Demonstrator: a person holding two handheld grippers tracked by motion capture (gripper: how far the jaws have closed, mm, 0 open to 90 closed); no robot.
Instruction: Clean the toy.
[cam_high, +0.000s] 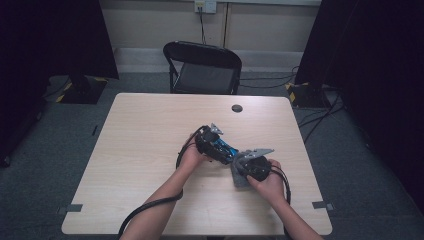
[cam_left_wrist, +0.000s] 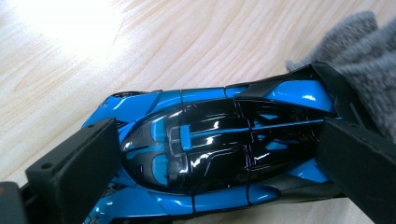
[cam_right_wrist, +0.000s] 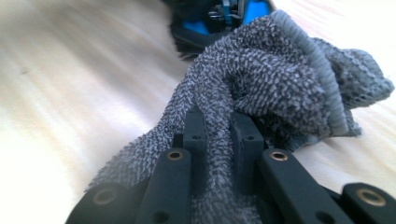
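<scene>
Car (cam_left_wrist: 205, 154): glossy blue and black toy, lying on the table (cam_high: 150, 130) near its middle. Left gripper (cam_high: 212, 142) jaws spread wide, clamped on the car's two ends. Right gripper (cam_right_wrist: 217, 135) jaws nearly together, pinching a grey cloth (cam_right_wrist: 275, 74) that touches the car's end.

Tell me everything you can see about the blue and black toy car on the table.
The glossy blue and black toy car looks like hard plastic, with a dark canopy, blue stripes and a raised rear wing. It lies on the light wooden table, near the middle. The left gripper has one black jaw on each side of it, apparently clamping it. The grey terry cloth, held by the right gripper, is pressed against its rear end.
</scene>
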